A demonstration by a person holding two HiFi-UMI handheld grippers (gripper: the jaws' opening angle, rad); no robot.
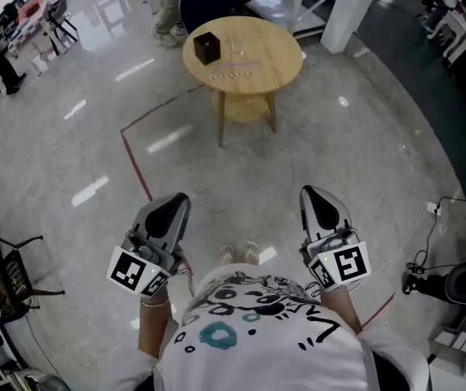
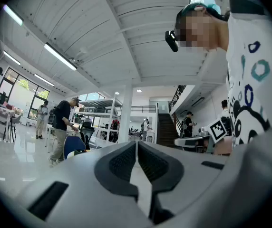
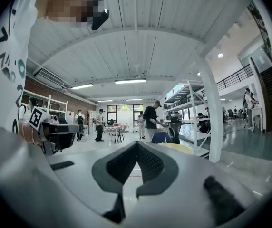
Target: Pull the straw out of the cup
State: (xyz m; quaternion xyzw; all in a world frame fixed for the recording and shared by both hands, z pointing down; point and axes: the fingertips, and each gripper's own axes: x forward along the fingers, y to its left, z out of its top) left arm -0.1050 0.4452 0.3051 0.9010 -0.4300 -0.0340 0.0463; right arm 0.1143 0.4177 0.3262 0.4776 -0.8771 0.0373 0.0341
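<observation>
Grey left tool [image 1: 176,202] and right tool [image 1: 314,195] point level ahead, jaws together, holding nothing.

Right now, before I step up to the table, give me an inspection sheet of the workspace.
Surface: round wooden table, well ahead of both tongs.
Job's things: faint clear cup, uncertain; thin straw lying flat on the table.
Clutter: black box on the table.
Grippers: left tongs shut, empty; right tongs shut, empty.
Cables: floor cable at right.
Surroundings: red floor tape; blue chair and a person beyond the table.
</observation>
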